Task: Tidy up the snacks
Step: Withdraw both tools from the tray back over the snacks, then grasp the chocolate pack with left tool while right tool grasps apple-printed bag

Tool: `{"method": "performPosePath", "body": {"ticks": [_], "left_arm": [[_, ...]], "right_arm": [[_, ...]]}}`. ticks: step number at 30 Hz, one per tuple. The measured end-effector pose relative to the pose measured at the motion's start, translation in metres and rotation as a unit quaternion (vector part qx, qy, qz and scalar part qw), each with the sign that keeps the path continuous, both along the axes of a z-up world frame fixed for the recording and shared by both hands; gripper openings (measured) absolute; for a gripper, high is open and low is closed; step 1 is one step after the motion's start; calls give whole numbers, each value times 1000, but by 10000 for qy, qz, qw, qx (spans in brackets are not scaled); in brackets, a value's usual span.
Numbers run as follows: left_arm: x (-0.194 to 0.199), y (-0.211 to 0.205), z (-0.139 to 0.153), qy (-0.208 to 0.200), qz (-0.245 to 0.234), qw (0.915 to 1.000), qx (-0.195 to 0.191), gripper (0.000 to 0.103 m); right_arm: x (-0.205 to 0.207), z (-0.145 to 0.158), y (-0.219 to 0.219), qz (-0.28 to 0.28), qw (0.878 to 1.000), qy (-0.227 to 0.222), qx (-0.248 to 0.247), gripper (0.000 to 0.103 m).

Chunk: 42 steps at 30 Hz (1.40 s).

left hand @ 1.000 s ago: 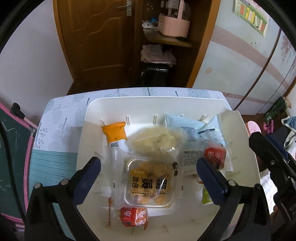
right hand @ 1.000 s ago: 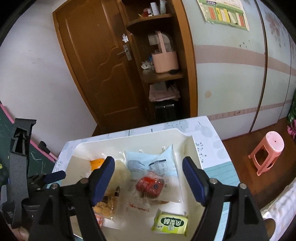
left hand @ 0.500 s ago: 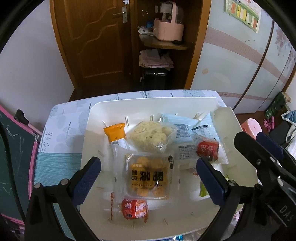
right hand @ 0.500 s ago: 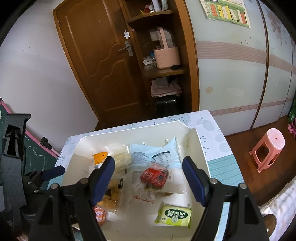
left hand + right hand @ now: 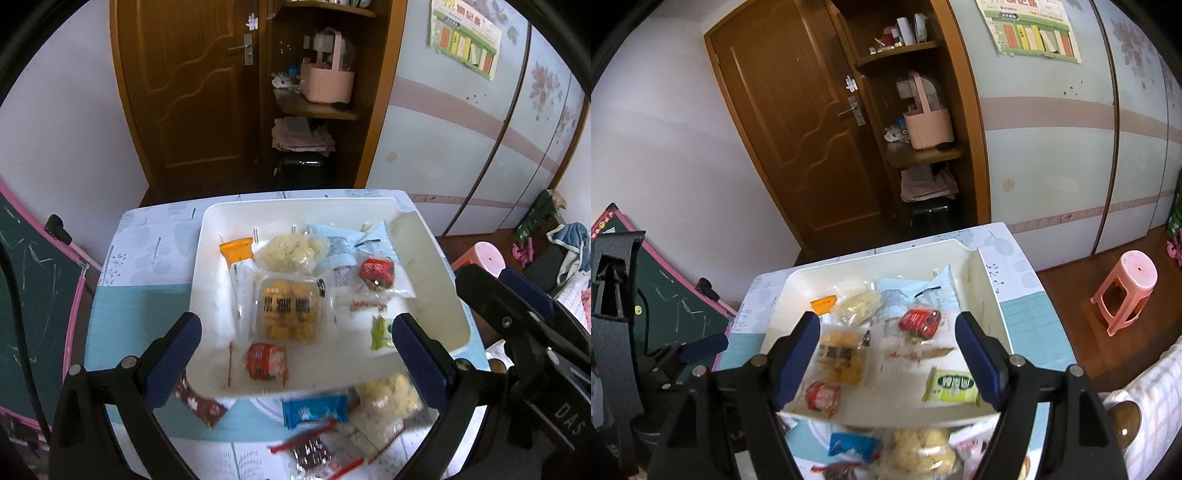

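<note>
Hovering above a white tray (image 5: 207, 266) with fingers spread wide and holding nothing, the left gripper (image 5: 295, 339) is looking down on a spread of packaged snacks. The right gripper (image 5: 886, 354) is likewise gaping and empty over the same tray. Lying between the left fingers is a clear plastic tub of golden pastries (image 5: 290, 308), probably stiff but crushable, so best pinched across its short sides. Just beside it are a red wrapped snack (image 5: 266, 360), a green packet (image 5: 951, 386) and a pale blue pouch (image 5: 340, 245); all look light, crinkly and slippery, likely easiest to take by a sealed edge. A soft clear bag of pale puffs (image 5: 293, 251) and an orange-topped packet (image 5: 236, 249) are resting toward the far wall. Waiting outside the tray, on the patterned tablecloth (image 5: 129, 317) near its close rim, are a blue wrapper (image 5: 314, 410), a dark red packet (image 5: 199, 400) and another puff bag (image 5: 921, 448), blurred.
</note>
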<state>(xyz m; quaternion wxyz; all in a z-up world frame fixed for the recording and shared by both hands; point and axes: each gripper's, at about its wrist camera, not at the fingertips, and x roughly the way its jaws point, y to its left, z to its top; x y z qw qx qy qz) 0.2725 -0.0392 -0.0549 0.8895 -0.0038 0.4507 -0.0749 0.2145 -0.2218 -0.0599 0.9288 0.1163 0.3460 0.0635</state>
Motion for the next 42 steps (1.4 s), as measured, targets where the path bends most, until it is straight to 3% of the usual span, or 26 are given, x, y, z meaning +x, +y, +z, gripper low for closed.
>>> {"method": "performPosePath", "body": {"ticks": [9,17,23,29,35,42], "left_arm": [[-66,10,22,-257,-13,9996,80,103],[-112,8,13,-333,-101,9990,282,103],[-129,6,-20,-33,-158,9995,289,103],[-135,6,-66,408,-161,9987,243,103],[-132,-2,-107,734,-304,9966,199,103],[-127,-13,-139,890,-664,9933,306,103]], "right_arm": [[-62,21,1,-48,9998,-158,59,76],[-108,9,-12,-60,9997,-81,215,76],[-131,-17,-27,-249,9997,17,13,76],[-142,-65,-50,-442,9975,483,-251,76],[-139,-110,-70,-608,9923,1080,5,76],[-126,-131,-76,-571,9907,1233,-16,76]]}}
